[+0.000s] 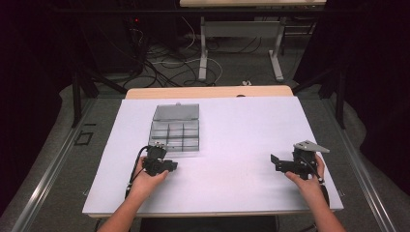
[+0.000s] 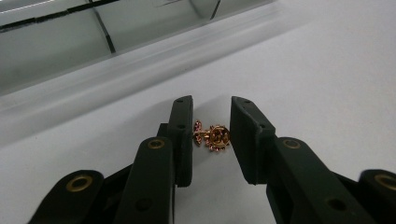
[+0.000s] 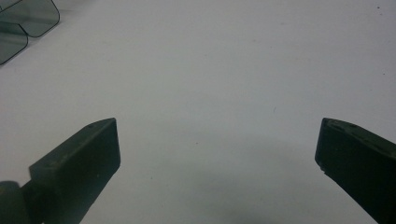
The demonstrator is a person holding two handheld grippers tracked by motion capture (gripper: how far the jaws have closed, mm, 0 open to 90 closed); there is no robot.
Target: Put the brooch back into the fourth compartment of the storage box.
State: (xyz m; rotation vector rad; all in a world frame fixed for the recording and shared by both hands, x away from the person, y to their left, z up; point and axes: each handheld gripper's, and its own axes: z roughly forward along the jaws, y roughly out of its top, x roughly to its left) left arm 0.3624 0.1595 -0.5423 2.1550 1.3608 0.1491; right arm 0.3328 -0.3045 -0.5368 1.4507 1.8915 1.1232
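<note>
A small gold stud earring (image 2: 215,136) with tiny pink stones sits between the black jaws of my left gripper (image 2: 211,109). It spans the narrow gap from one inner face to the other, so the gripper is shut on it. In the high view my left gripper (image 1: 164,165) is low over the white table sheet, just in front of the clear compartment box (image 1: 175,129). My right gripper (image 1: 275,164) rests at the right side of the sheet; its jaws (image 3: 215,140) stand wide open over bare white surface, with nothing between them.
The clear box lies open, with its lid (image 1: 176,112) folded back and its dividers showing. Its front wall (image 2: 70,42) runs across the top of the left gripper view. The white sheet (image 1: 232,140) covers the table. Desk legs and cables lie on the floor beyond.
</note>
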